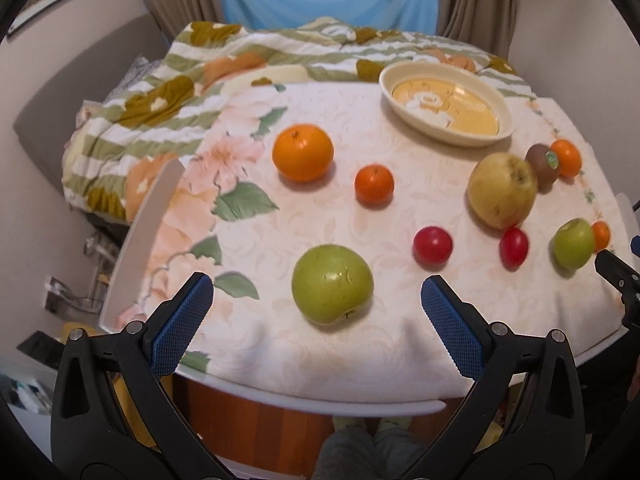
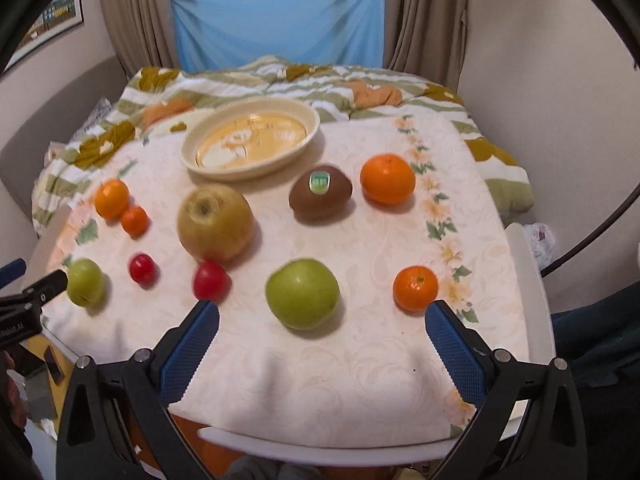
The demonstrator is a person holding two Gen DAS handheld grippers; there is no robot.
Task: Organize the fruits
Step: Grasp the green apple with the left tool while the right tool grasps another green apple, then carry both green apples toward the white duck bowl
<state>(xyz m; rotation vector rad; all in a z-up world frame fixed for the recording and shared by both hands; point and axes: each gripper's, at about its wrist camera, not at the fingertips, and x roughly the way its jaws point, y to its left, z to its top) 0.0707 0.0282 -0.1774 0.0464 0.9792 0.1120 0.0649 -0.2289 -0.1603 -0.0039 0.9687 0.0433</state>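
Left wrist: left gripper hovers, jaws spread, before green apple.

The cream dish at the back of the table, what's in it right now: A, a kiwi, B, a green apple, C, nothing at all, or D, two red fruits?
C: the cream dish holds no fruit, only its printed yellow base shows; the kiwi and every other fruit sit on the tablecloth outside it.
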